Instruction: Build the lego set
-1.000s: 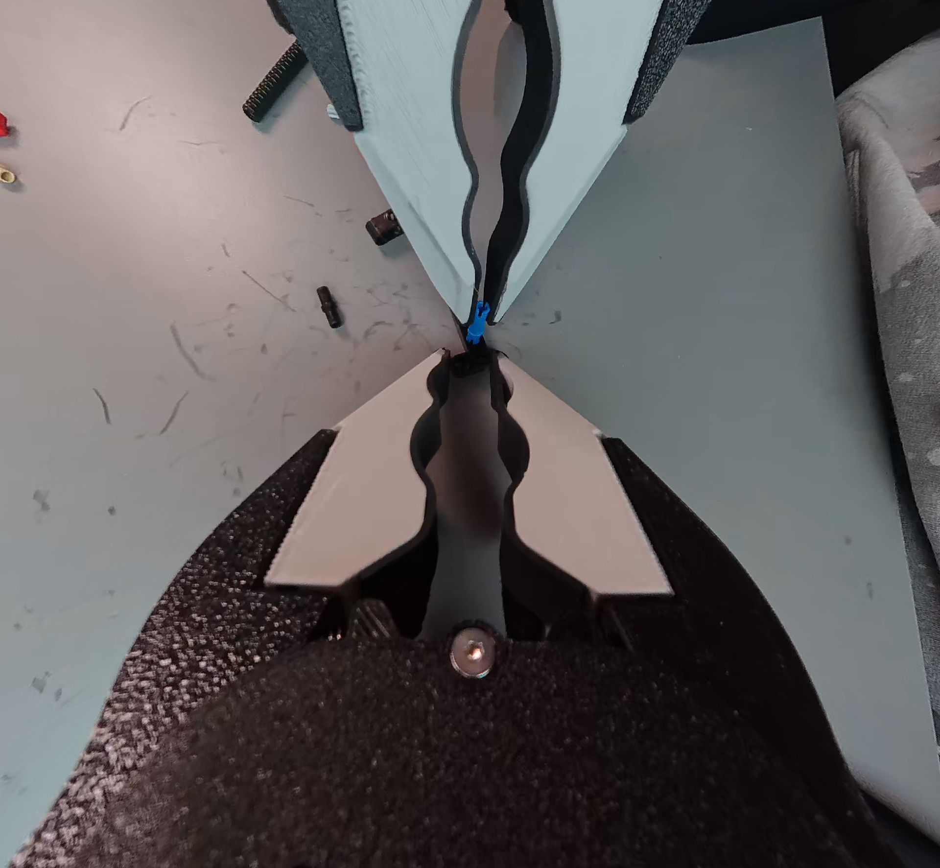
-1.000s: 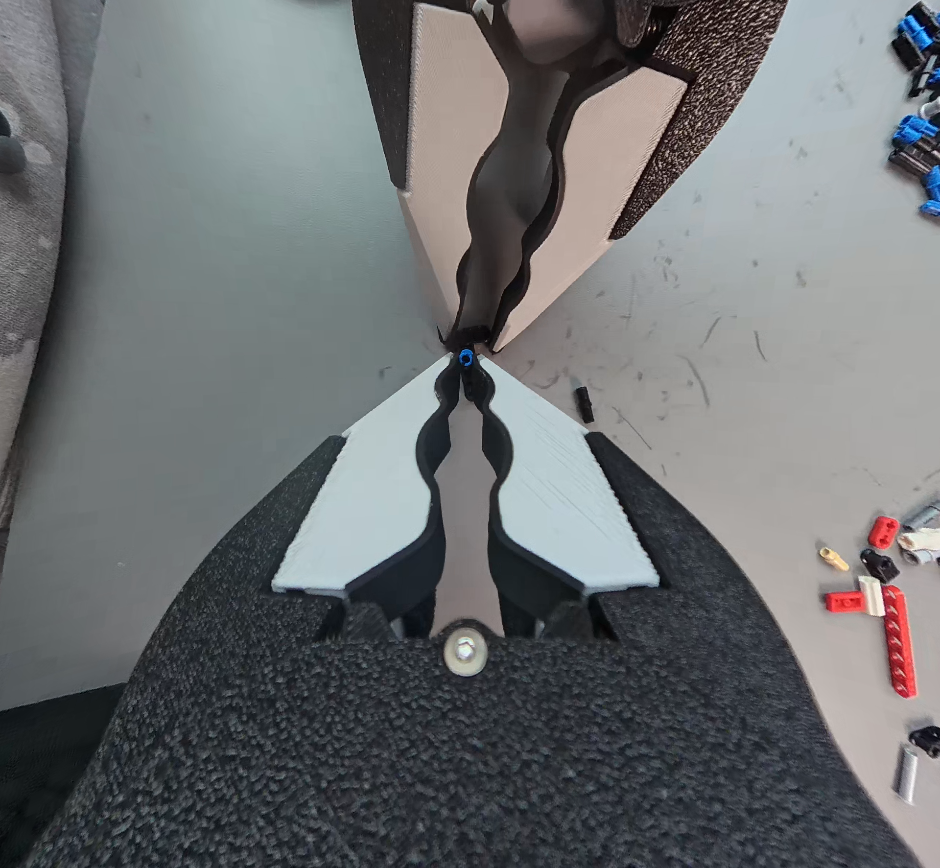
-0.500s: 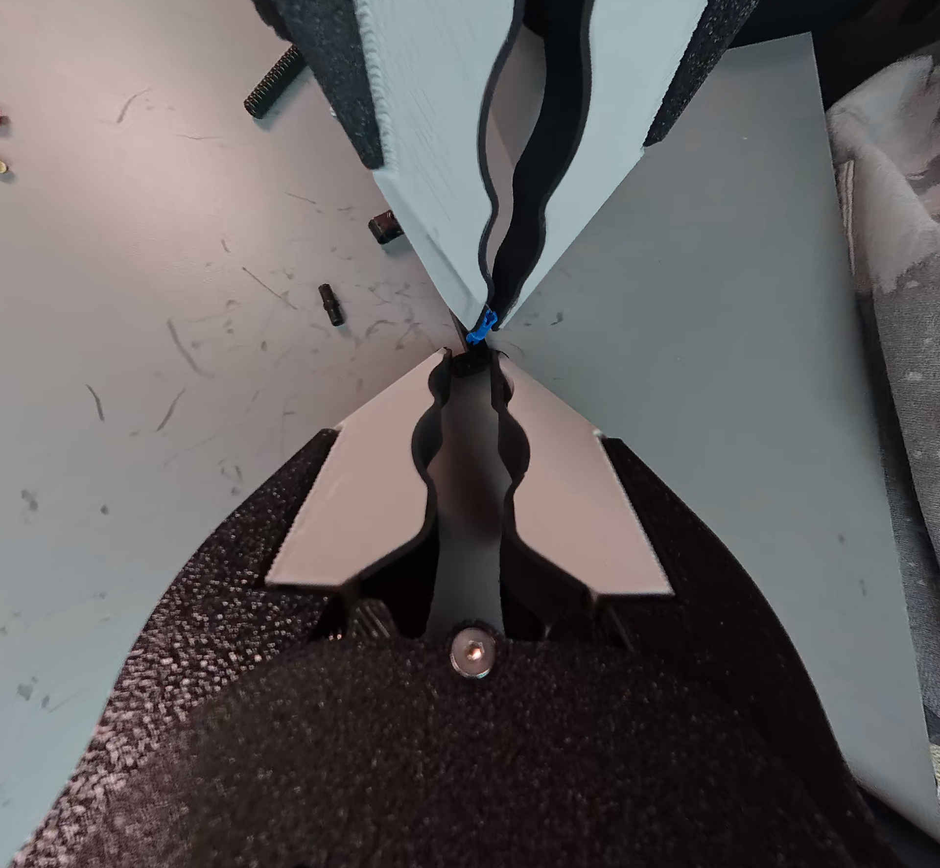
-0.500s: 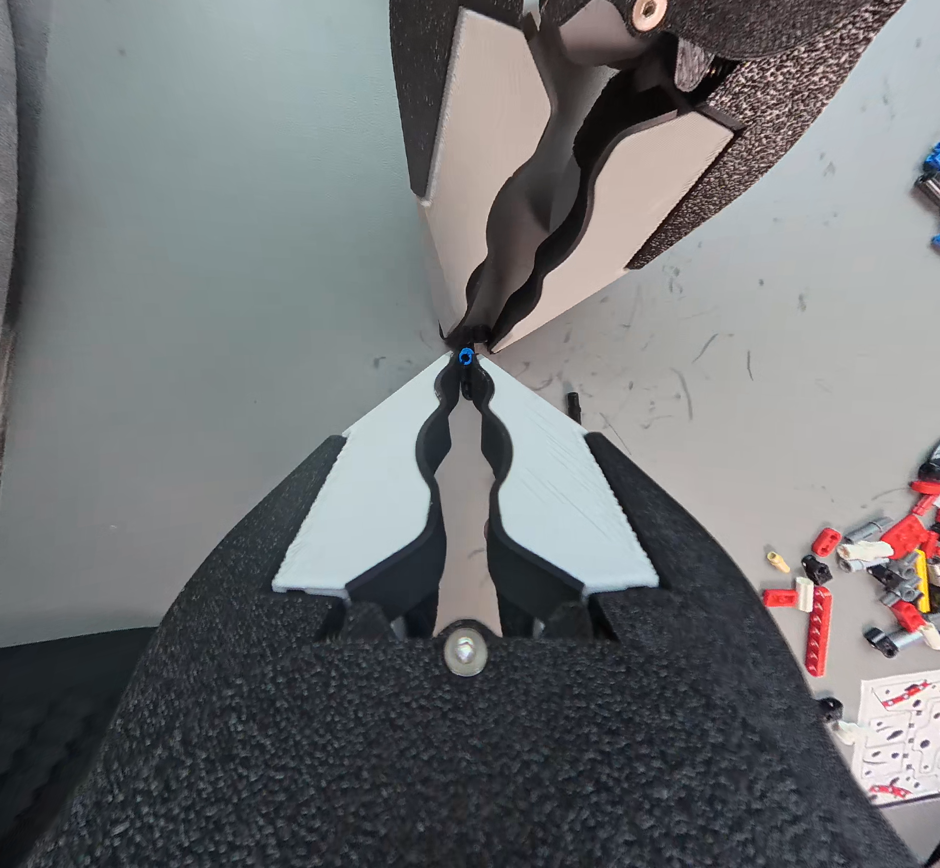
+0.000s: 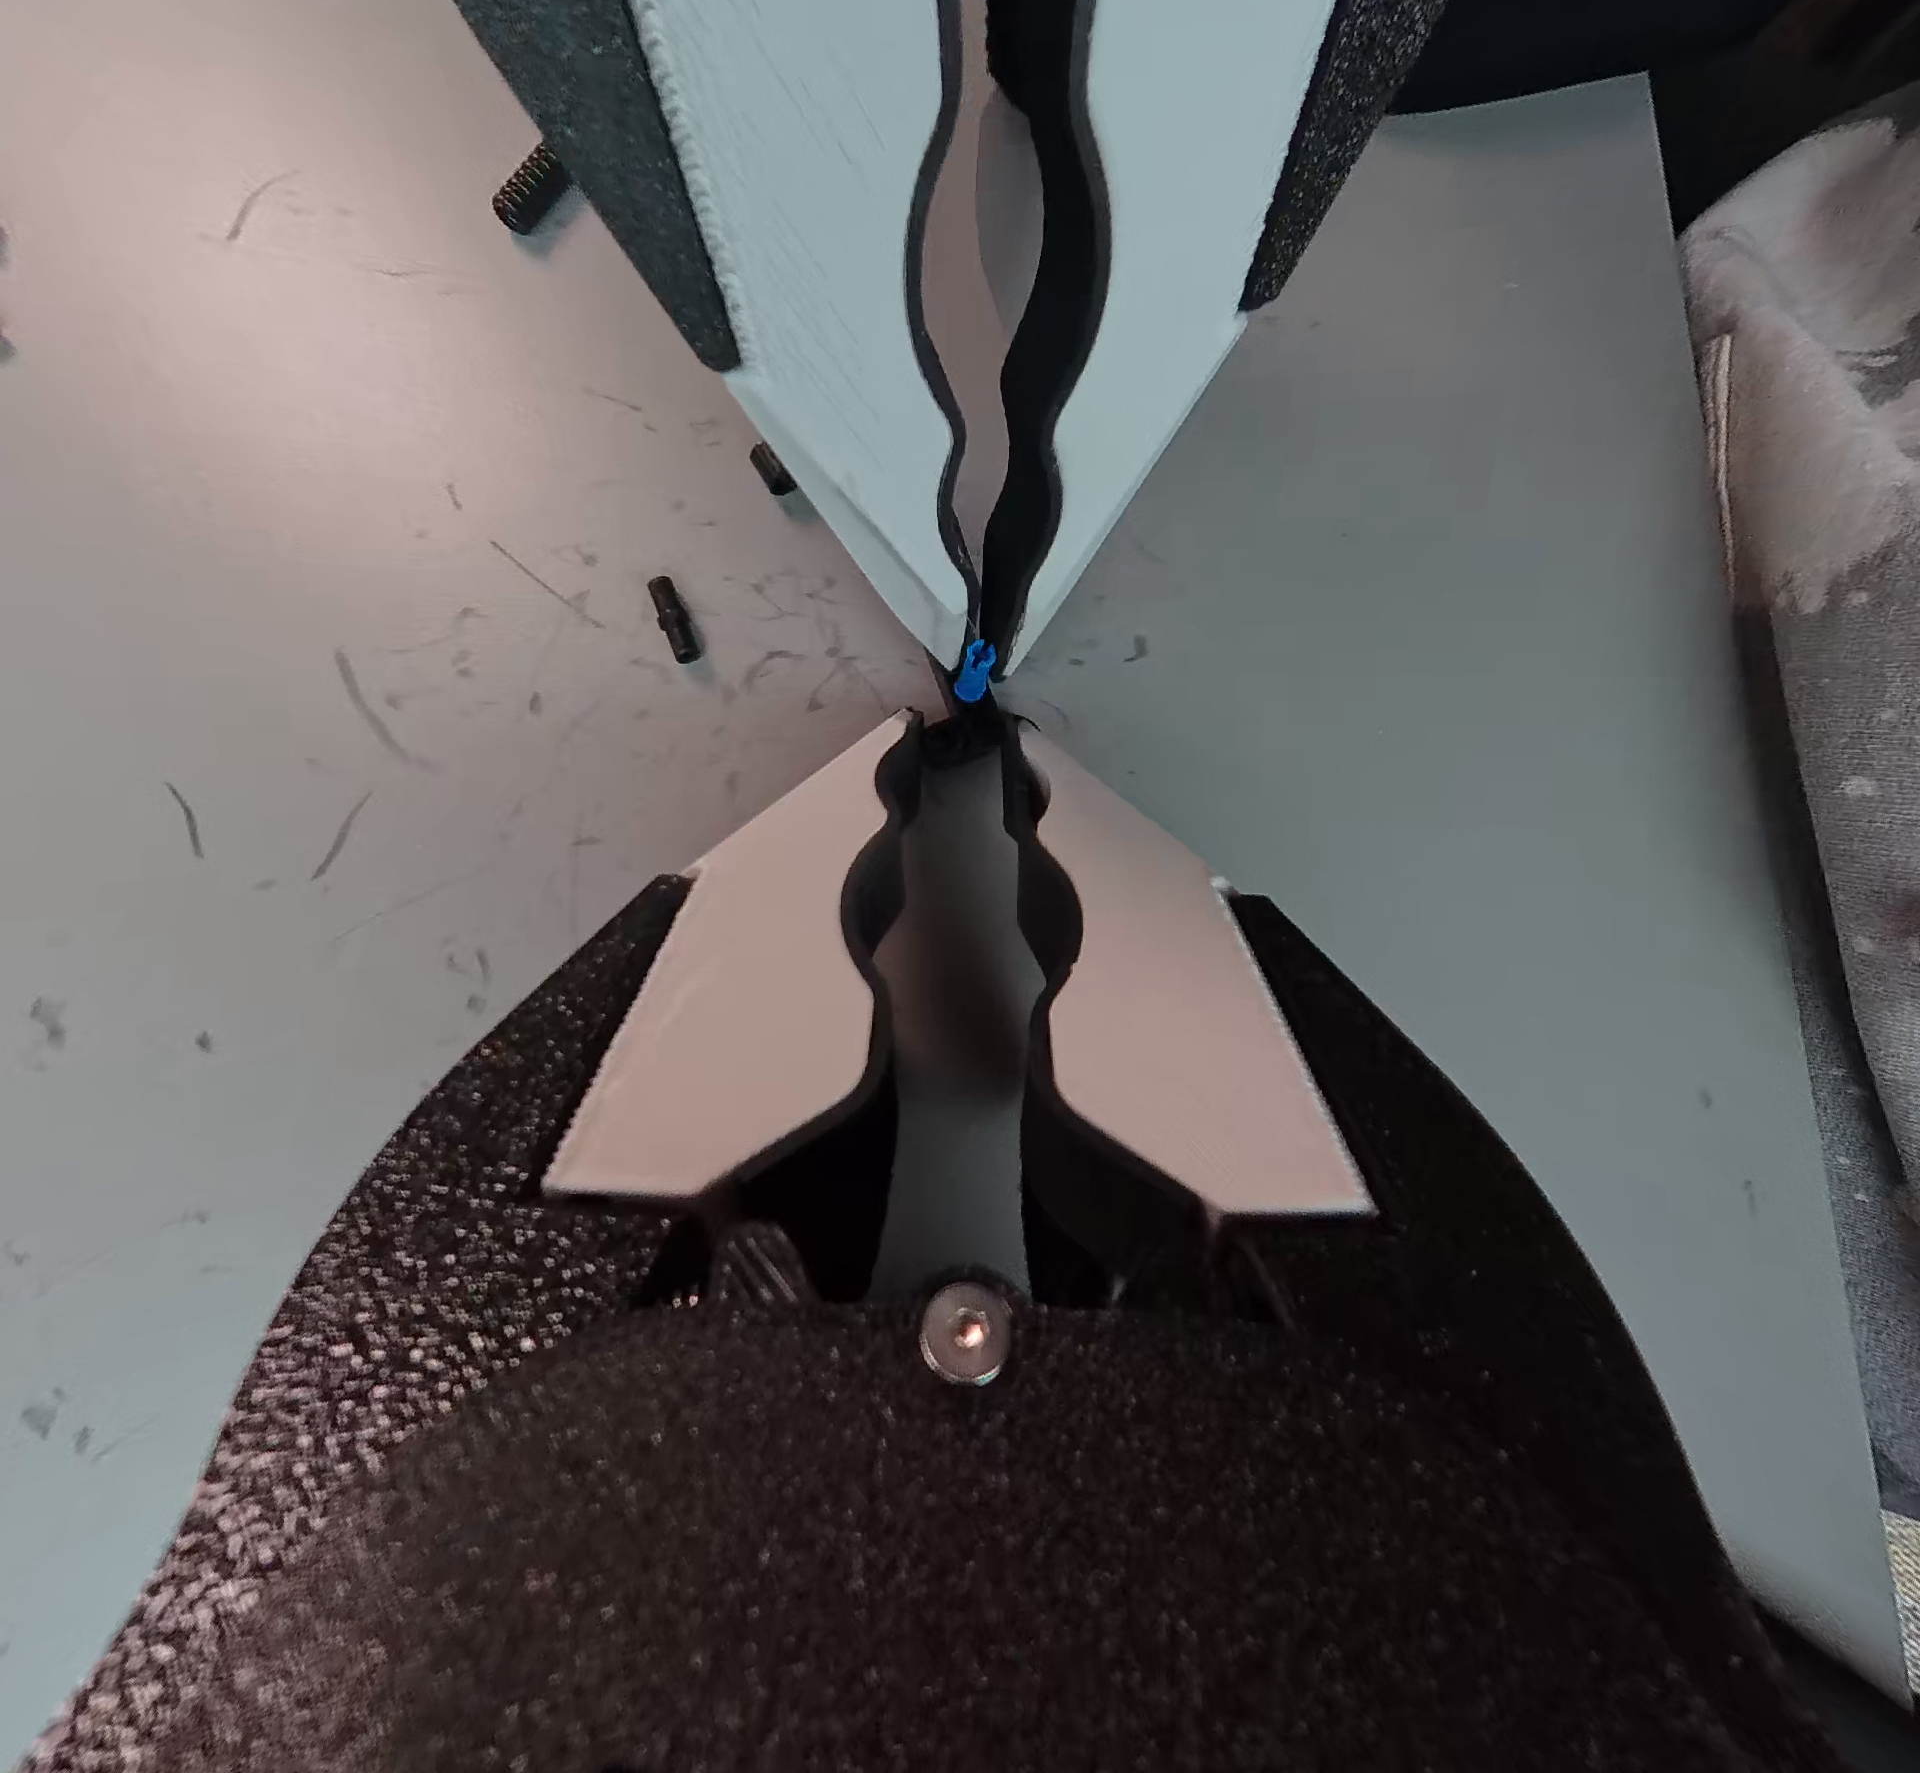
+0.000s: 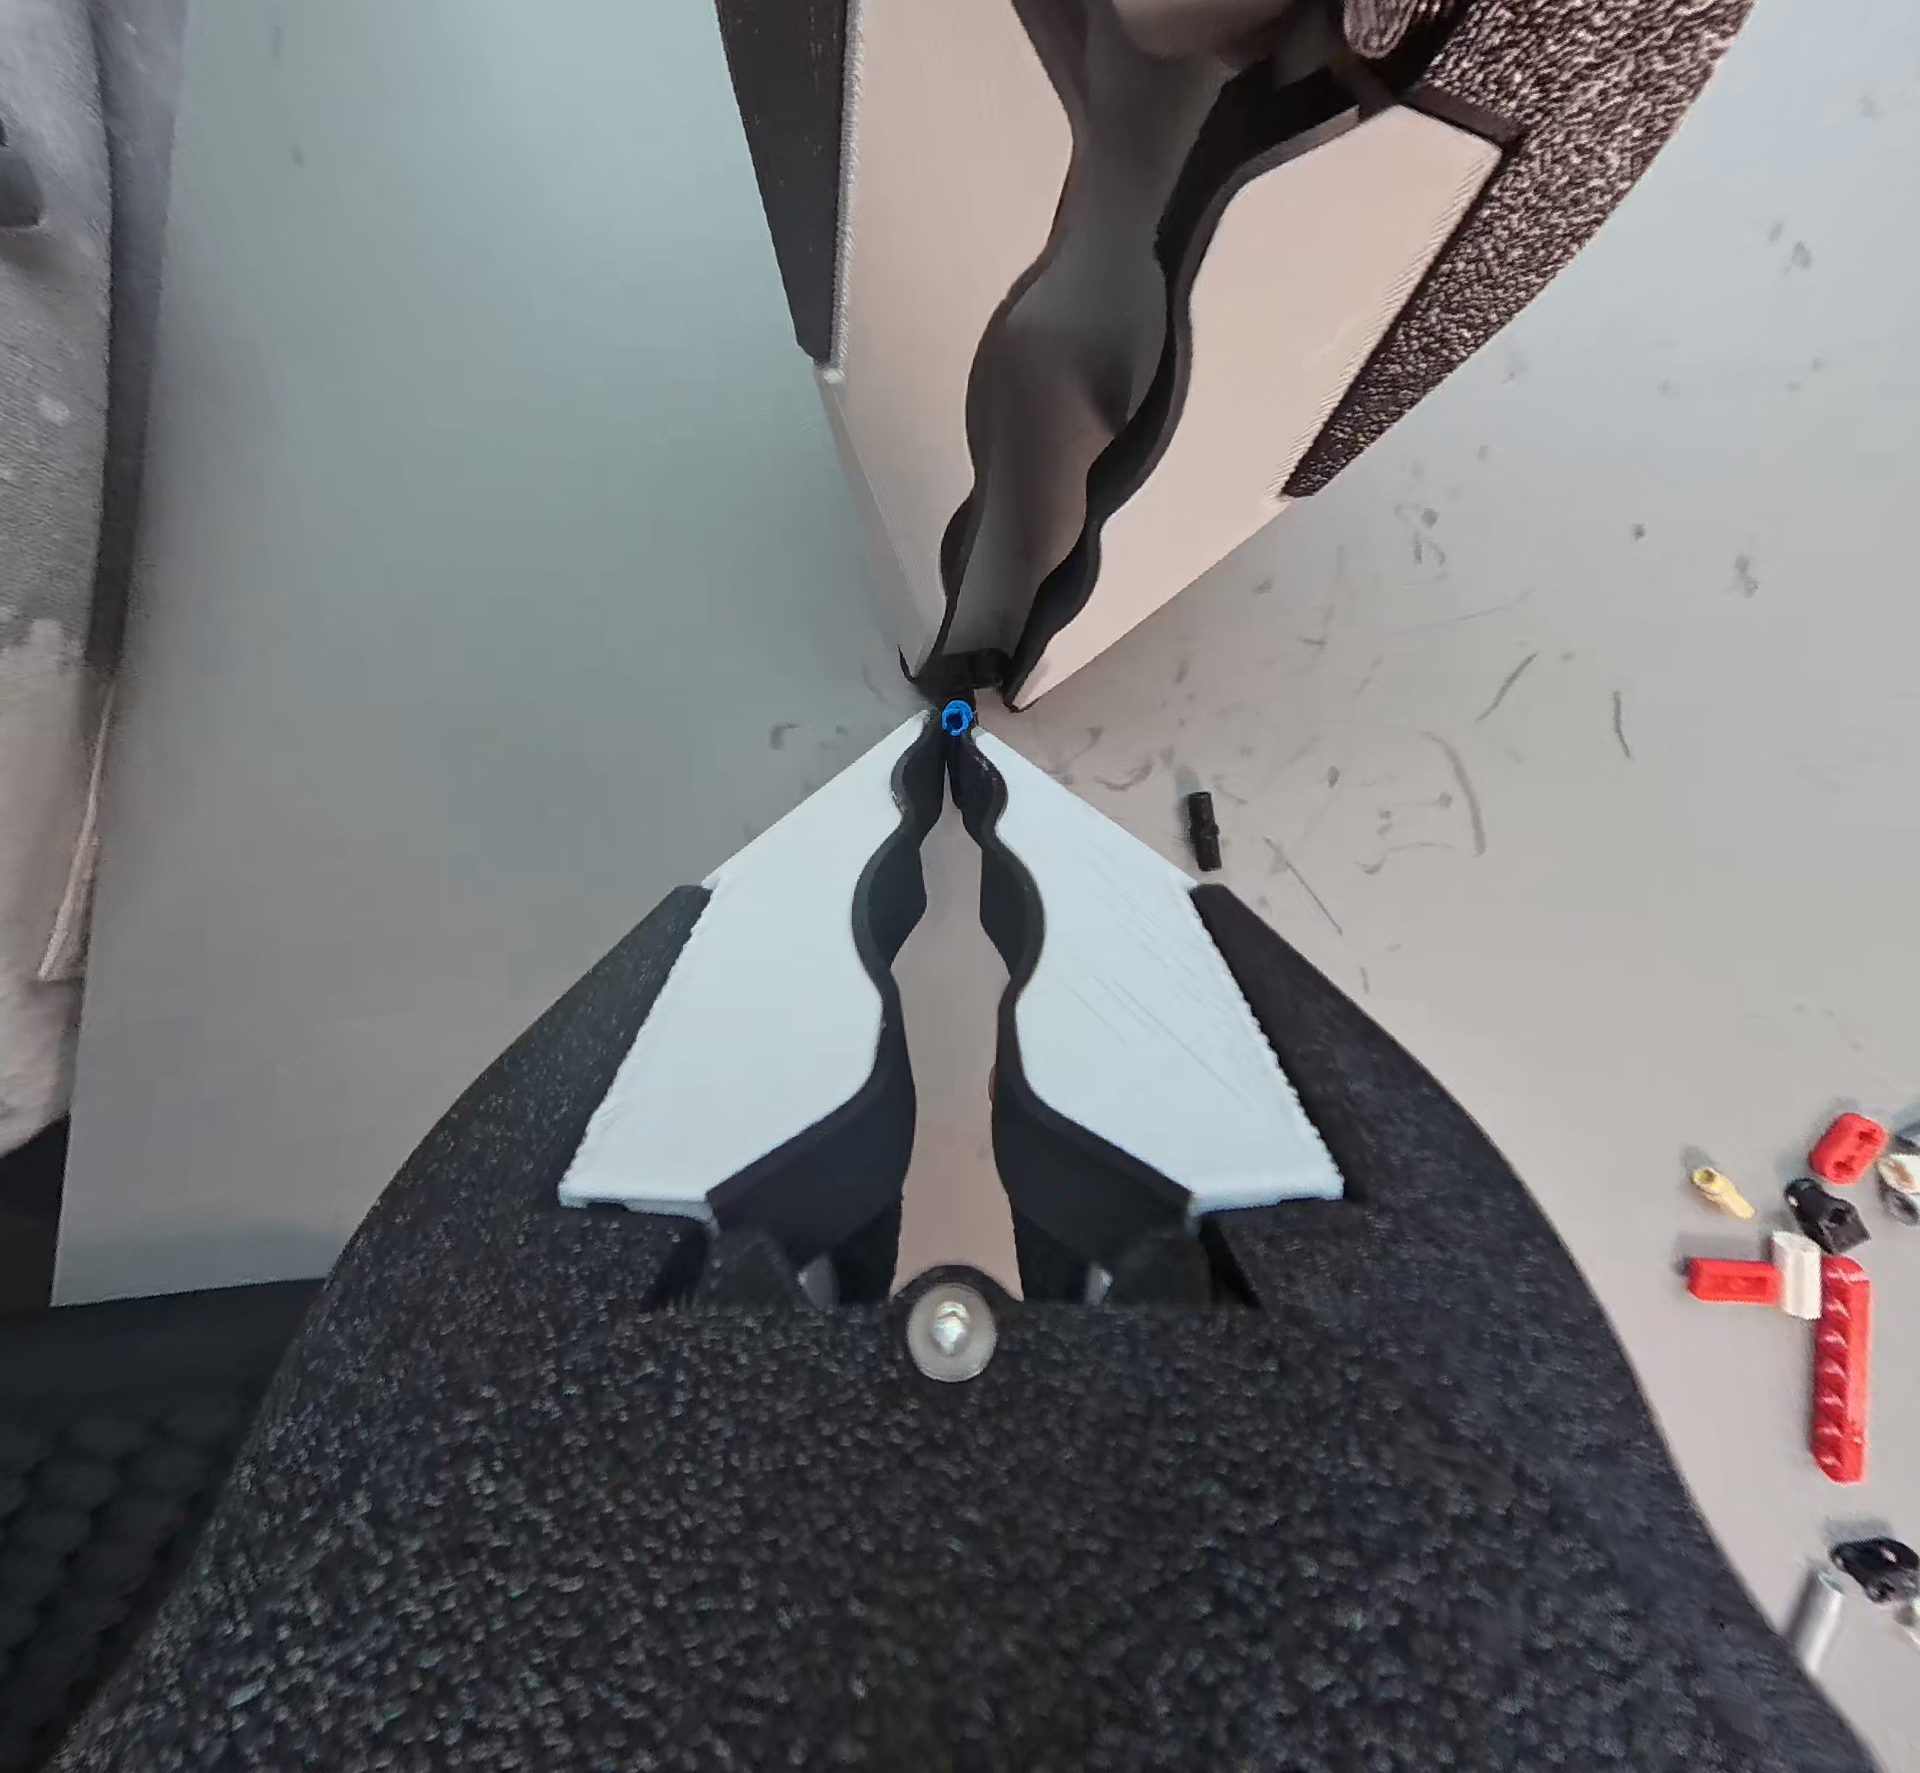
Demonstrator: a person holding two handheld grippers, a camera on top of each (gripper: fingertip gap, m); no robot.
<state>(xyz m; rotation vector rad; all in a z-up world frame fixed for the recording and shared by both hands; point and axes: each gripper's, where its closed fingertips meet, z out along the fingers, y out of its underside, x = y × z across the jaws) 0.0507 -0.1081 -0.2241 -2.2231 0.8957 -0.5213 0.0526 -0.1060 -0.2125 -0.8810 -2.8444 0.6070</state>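
Note:
Both grippers meet tip to tip above the grey table (image 5: pixel 1403 684). My left gripper (image 5: pixel 961 736), with pale grey fingers, is shut on a small black lego piece (image 5: pixel 956 741); the piece also shows in the right wrist view (image 6: pixel 971 665). My right gripper (image 6: pixel 951 731), with light blue fingers, is shut on a small blue pin (image 6: pixel 956 716). In the left wrist view the right gripper comes down from the top with the blue pin (image 5: pixel 974 669) sticking out of its tips. The pin's free end touches the black piece. Most of the black piece is hidden between the fingers.
A loose black pin (image 5: pixel 673 619) lies on the table; it also shows in the right wrist view (image 6: pixel 1203 830). A black threaded rod (image 5: pixel 530 191) lies farther off. Red, white and black pieces (image 6: pixel 1839 1360) lie at the right. Grey cloth (image 5: pixel 1818 580) hangs past the table edge. The tips of both grippers are at nearly the same place.
The two grippers have stayed tip to tip with the blue pin against the black piece. Their angle to each other has shifted and the right gripper has swung a little over the table.

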